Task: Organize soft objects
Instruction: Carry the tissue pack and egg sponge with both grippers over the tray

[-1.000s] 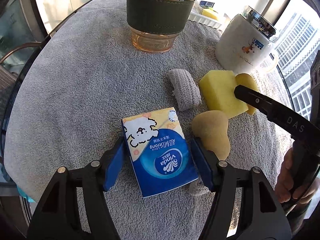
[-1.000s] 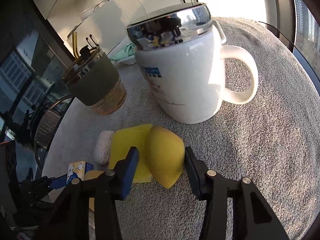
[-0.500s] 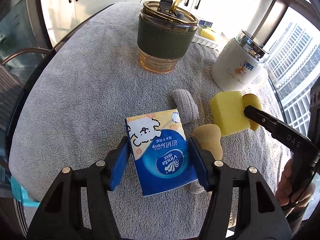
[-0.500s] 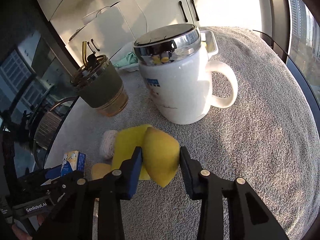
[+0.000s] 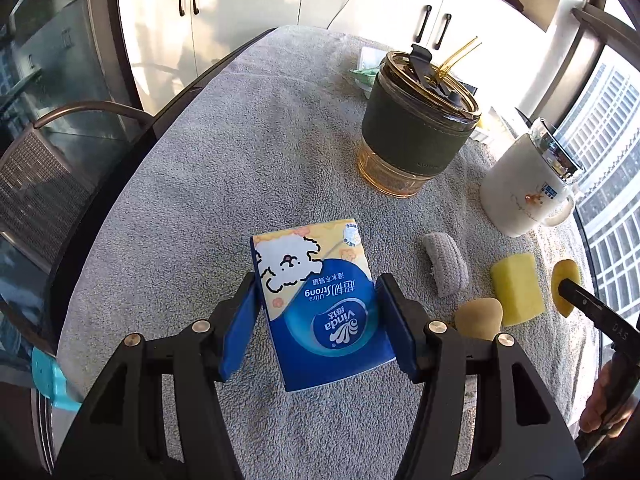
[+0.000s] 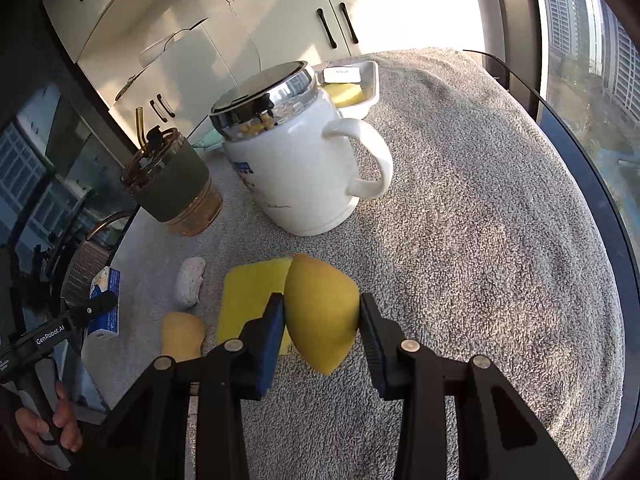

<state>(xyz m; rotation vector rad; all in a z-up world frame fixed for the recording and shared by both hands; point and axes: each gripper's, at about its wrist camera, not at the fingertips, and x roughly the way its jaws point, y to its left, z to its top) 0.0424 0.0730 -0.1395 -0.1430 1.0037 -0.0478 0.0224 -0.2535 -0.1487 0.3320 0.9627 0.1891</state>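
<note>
Left wrist view: the left tool (image 5: pixel 318 320) pinches the tissue pack (image 5: pixel 320 300) across its width, both pads flat on its sides. The pack appears lifted off the towel-covered counter (image 5: pixel 200 200). Judgement: the step in hand is carrying, and the next move calls for a spot on the counter chosen for the soft things, with a level set-down so the pack does not slip. To the right lie a grey cloth roll (image 5: pixel 446 262), a tan sponge (image 5: pixel 478 318) and a yellow block sponge (image 5: pixel 516 288), all near one another. Beyond them stand a green-sleeved tumbler (image 5: pixel 420 136) and a white mug (image 5: pixel 524 192).

Right wrist view: the right tool (image 6: pixel 322 322) pinches a yellow teardrop sponge (image 6: pixel 320 312), apparently raised just in front of the block sponge. This view alone shows that grip clearly; the left view catches only a sliver of the teardrop behind a finger. It also reveals a white tray (image 6: pixel 370 92) behind the mug, holding something yellow, a likely destination.
</note>
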